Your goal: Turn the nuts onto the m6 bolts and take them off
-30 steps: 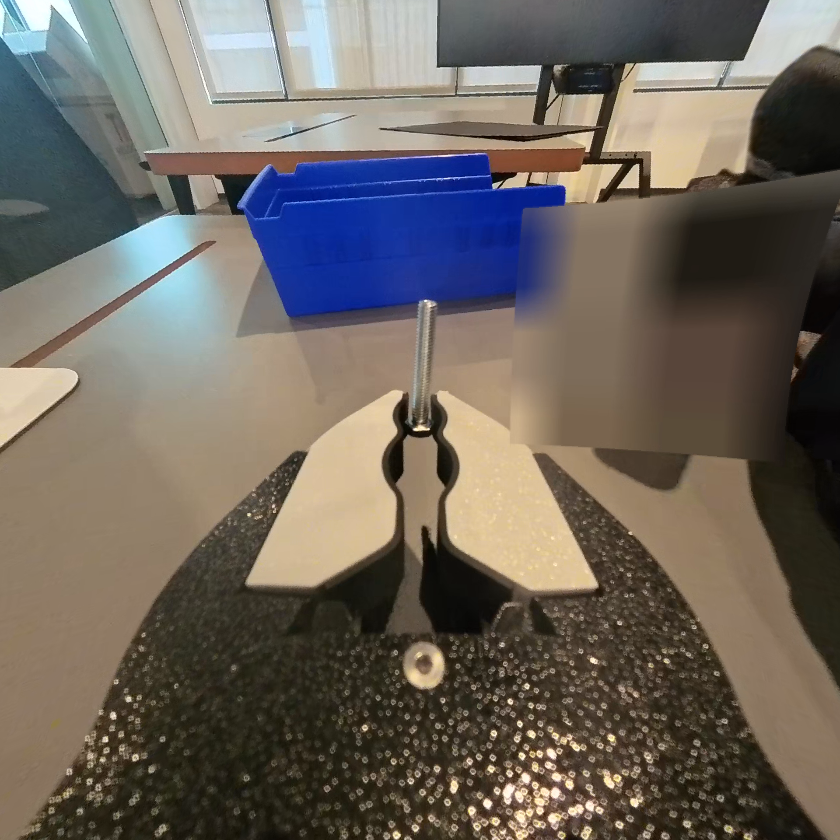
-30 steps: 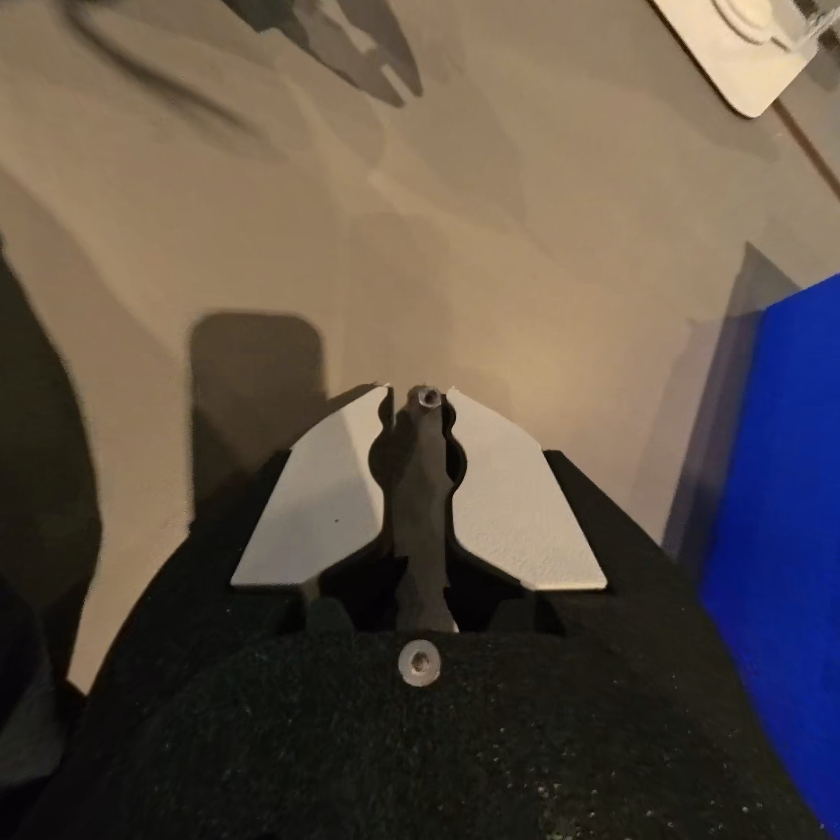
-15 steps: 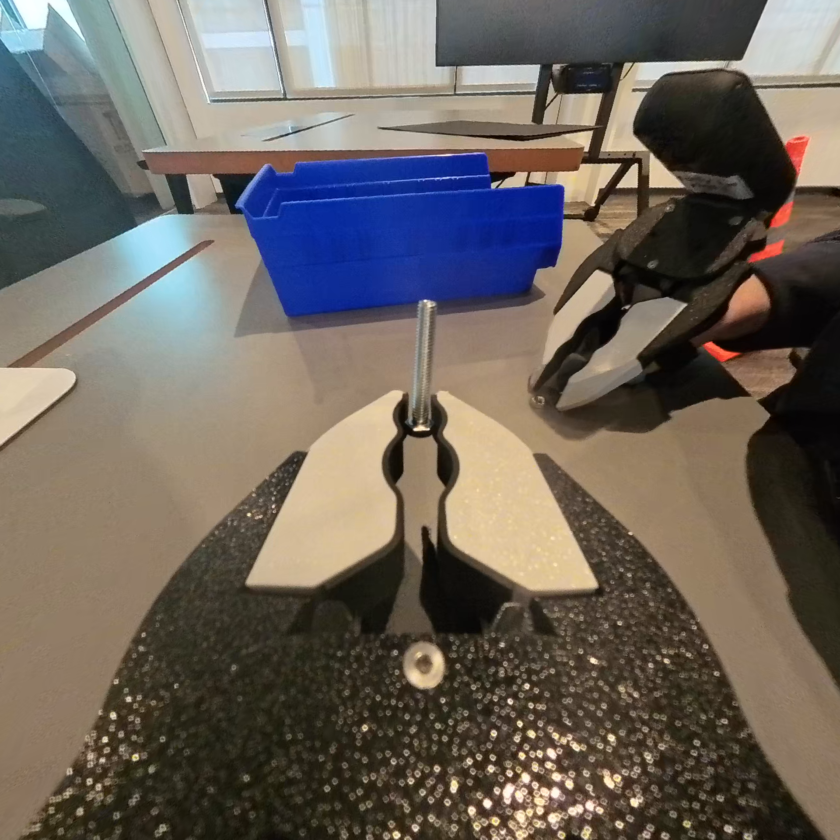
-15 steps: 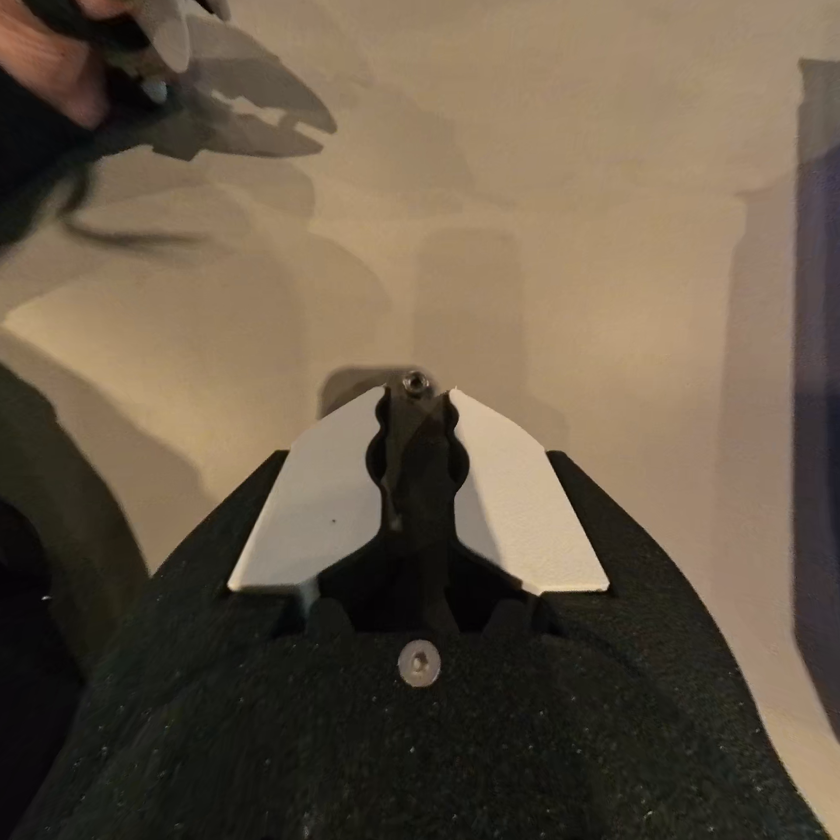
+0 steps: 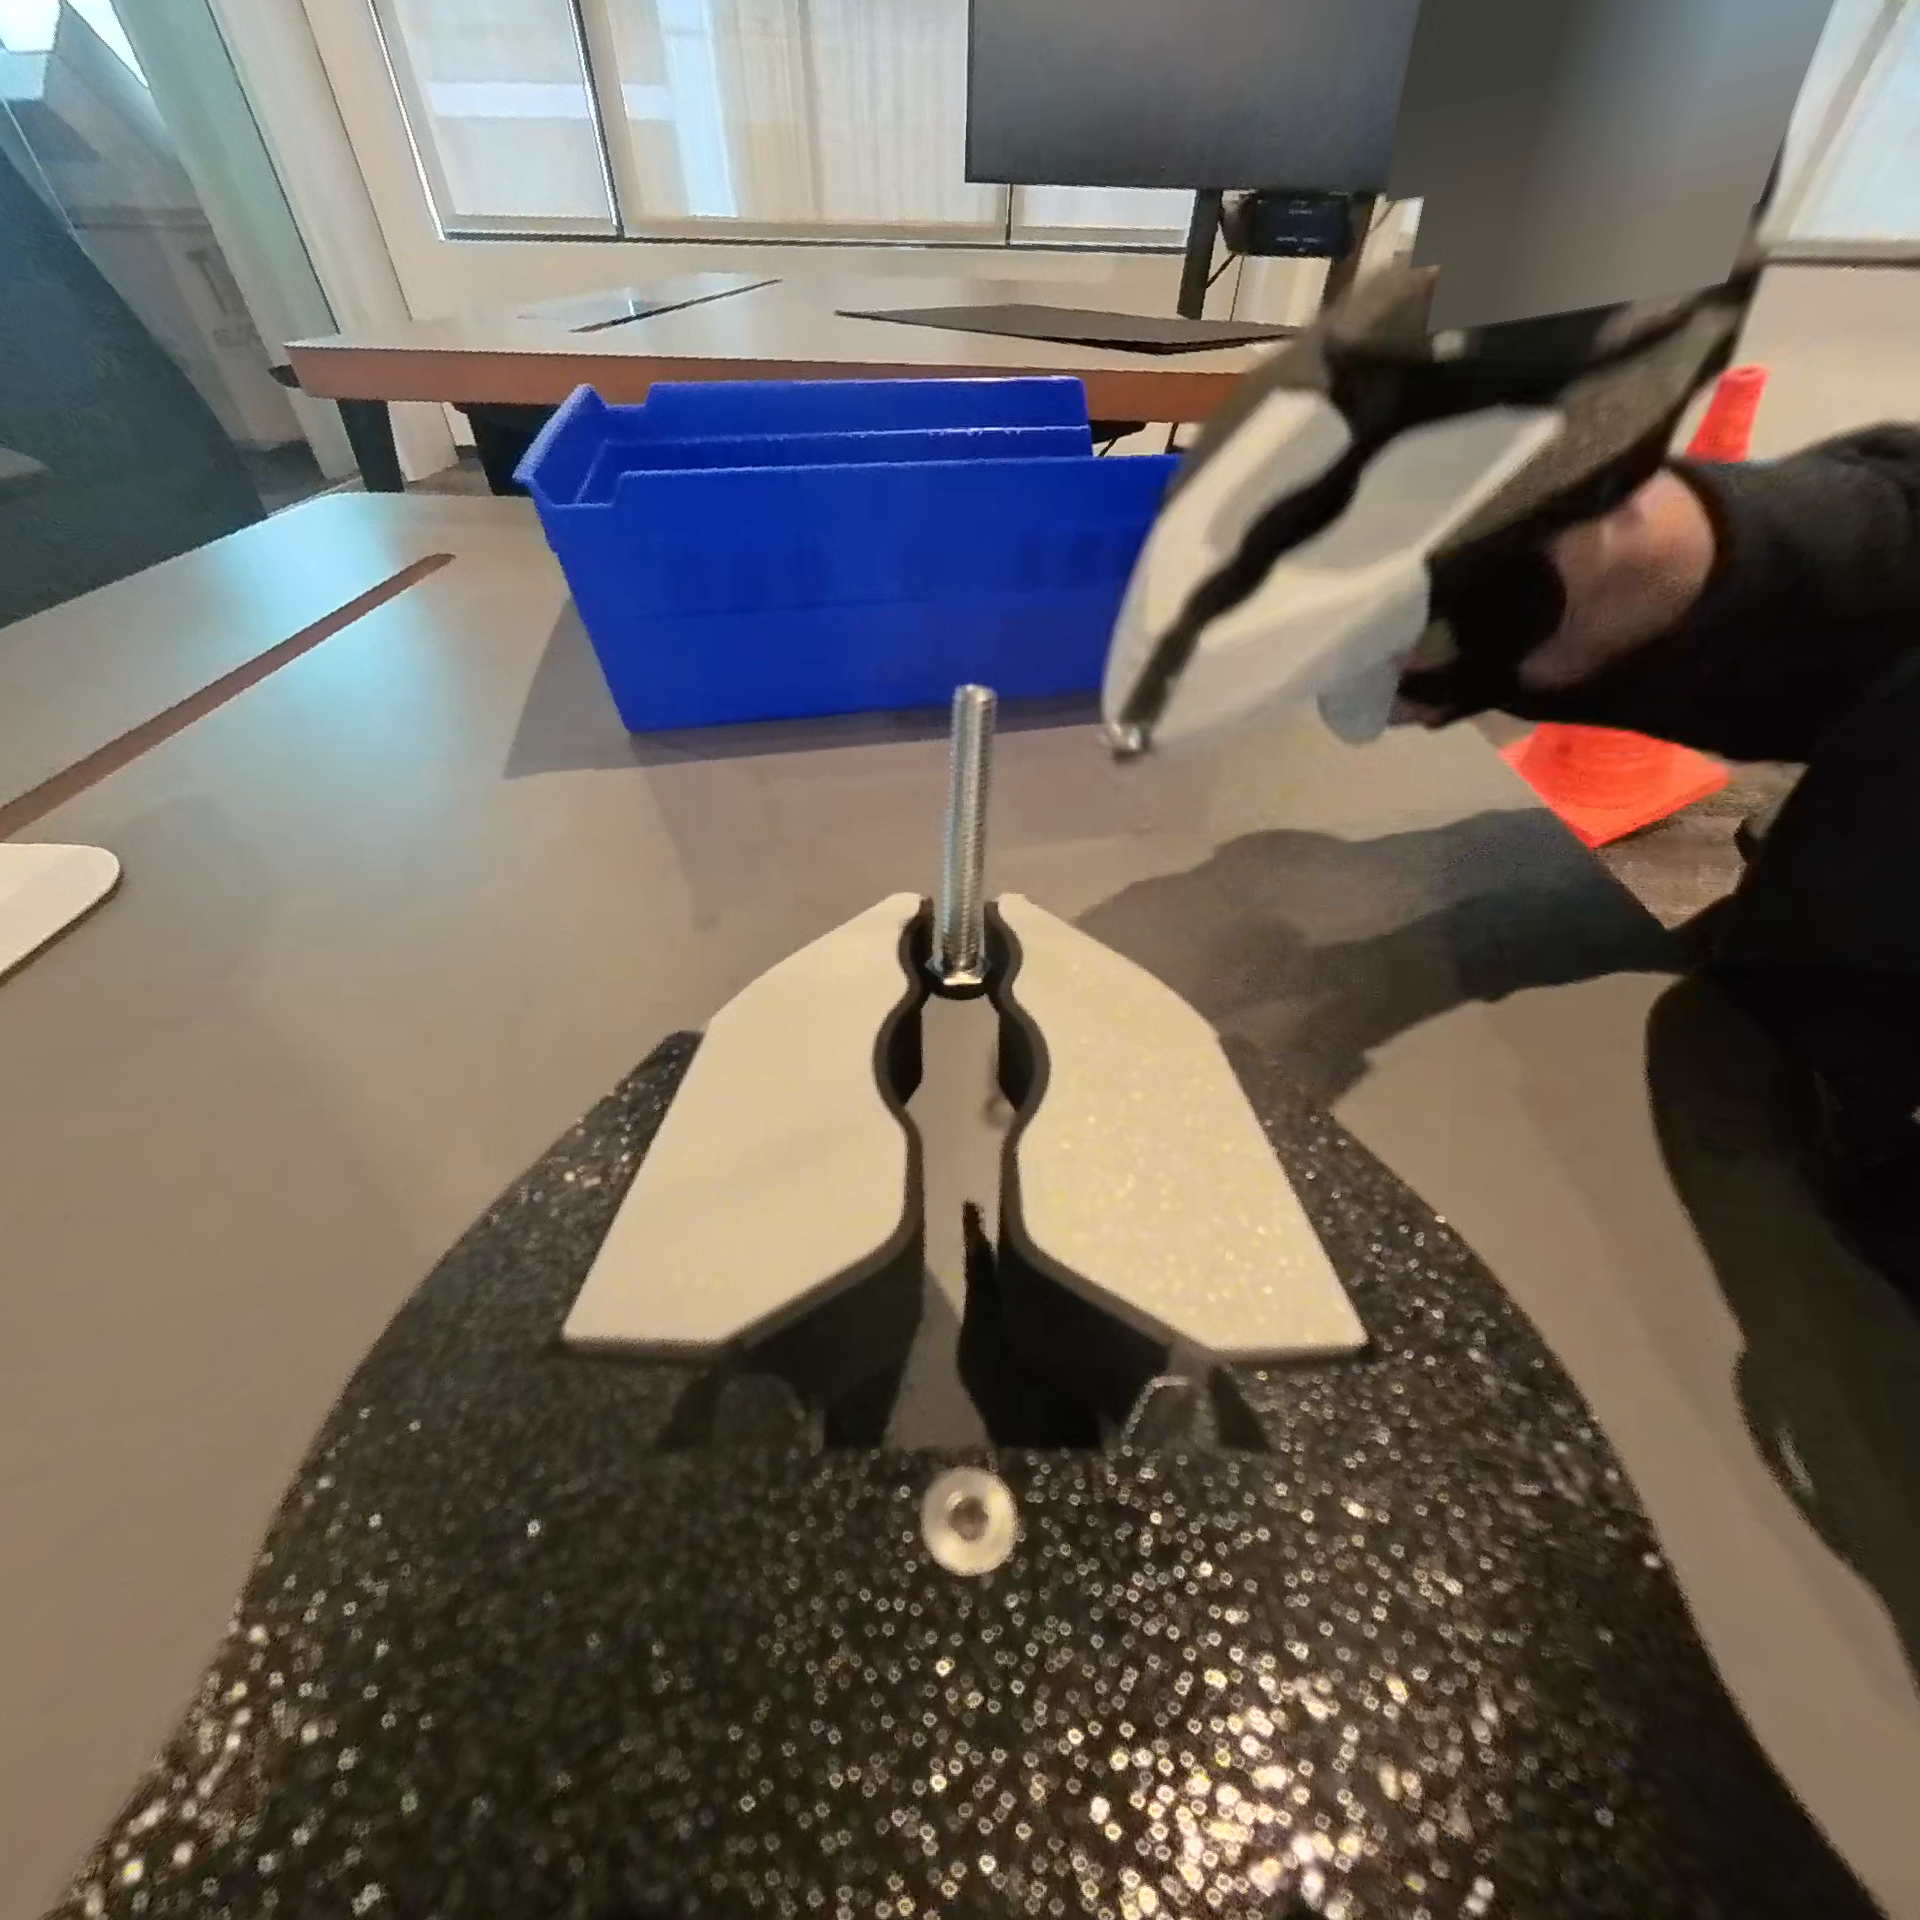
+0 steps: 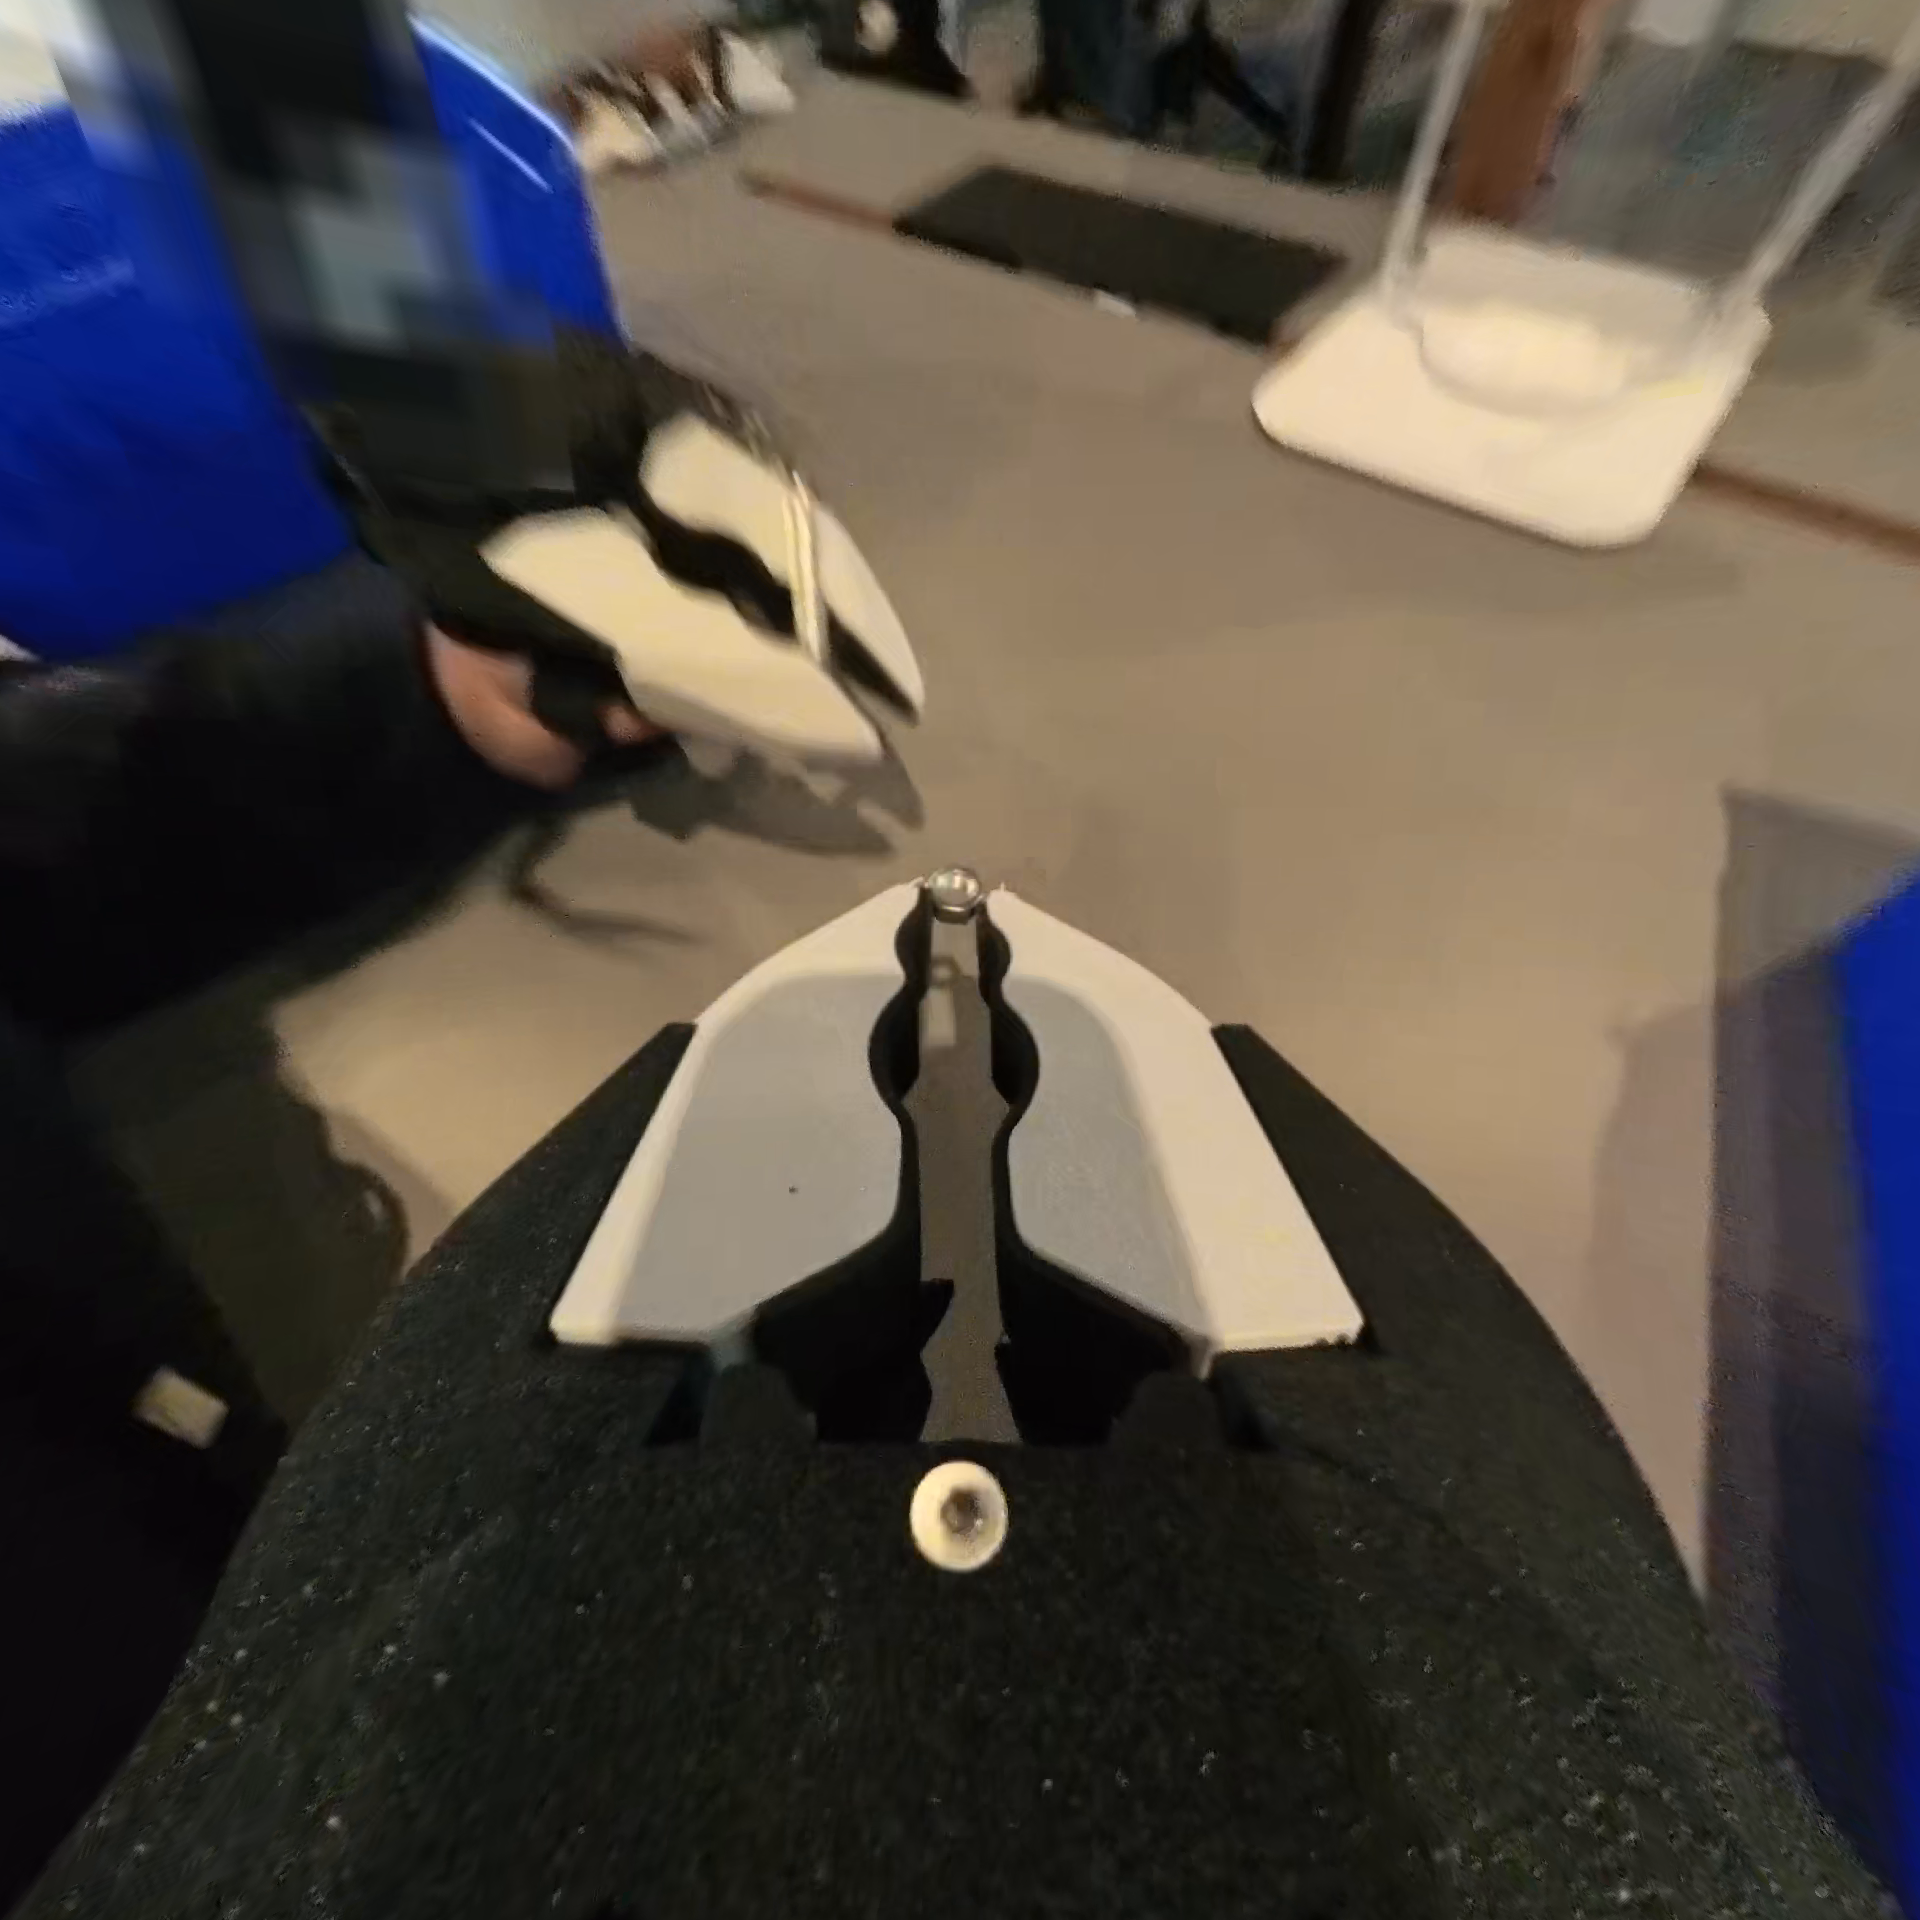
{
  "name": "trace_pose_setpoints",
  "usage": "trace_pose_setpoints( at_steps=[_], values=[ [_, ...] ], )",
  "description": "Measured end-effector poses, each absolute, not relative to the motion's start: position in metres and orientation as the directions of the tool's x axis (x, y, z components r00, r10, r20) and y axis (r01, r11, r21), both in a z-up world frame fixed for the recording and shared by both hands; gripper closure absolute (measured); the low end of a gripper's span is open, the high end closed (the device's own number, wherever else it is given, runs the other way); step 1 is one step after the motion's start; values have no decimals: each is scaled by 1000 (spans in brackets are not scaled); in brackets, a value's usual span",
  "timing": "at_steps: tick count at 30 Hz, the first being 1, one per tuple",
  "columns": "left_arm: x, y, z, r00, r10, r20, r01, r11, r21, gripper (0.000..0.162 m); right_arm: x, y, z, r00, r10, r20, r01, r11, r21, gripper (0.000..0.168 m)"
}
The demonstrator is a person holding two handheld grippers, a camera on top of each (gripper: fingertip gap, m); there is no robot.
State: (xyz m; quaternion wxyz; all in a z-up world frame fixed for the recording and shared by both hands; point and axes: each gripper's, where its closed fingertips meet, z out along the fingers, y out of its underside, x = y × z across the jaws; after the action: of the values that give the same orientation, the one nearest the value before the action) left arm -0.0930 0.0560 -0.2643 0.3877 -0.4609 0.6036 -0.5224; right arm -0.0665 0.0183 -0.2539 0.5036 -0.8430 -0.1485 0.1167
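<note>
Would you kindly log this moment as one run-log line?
left gripper: shut on bolt, upright | right gripper: shut on nut, airborne, apart from bolt | nut not threaded

One bolt (image 5: 964, 831) shows, and one nut (image 6: 953, 894). Two grippers are in view: the left gripper (image 5: 961, 940) and the right gripper (image 6: 954, 899), each with two fingers (image 5: 774, 1132). Blue bins (image 5: 831, 561) appear nested, at least two; the exact number cannot be told. One orange cone (image 5: 1621, 769) stands on the floor. One white pad (image 5: 42, 894) lies on the grey tabletop (image 5: 364, 935); one dark screen (image 5: 1174, 94) stands behind.
</note>
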Motion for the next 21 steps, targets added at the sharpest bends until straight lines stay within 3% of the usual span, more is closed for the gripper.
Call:
trace_pose_setpoints(
  at_steps=[4,10,17,21],
  values=[
    [-94,51,-263,-305,-952,7,-142,38,-989,153,-94,47,-212,876,481,-19,180,-364,-914,161],
    [-96,52,-260,-319,-947,30,-119,9,-993,153,-116,56,-214,814,580,-17,292,-434,-852,168],
    [-96,55,-259,-304,-952,38,-118,-2,-993,153,-109,59,-216,827,561,29,327,-439,-837,168],
    [-94,59,-259,-270,-962,41,-119,-9,-993,153,-102,64,-236,870,493,0,240,-424,-873,168]
  ],
)
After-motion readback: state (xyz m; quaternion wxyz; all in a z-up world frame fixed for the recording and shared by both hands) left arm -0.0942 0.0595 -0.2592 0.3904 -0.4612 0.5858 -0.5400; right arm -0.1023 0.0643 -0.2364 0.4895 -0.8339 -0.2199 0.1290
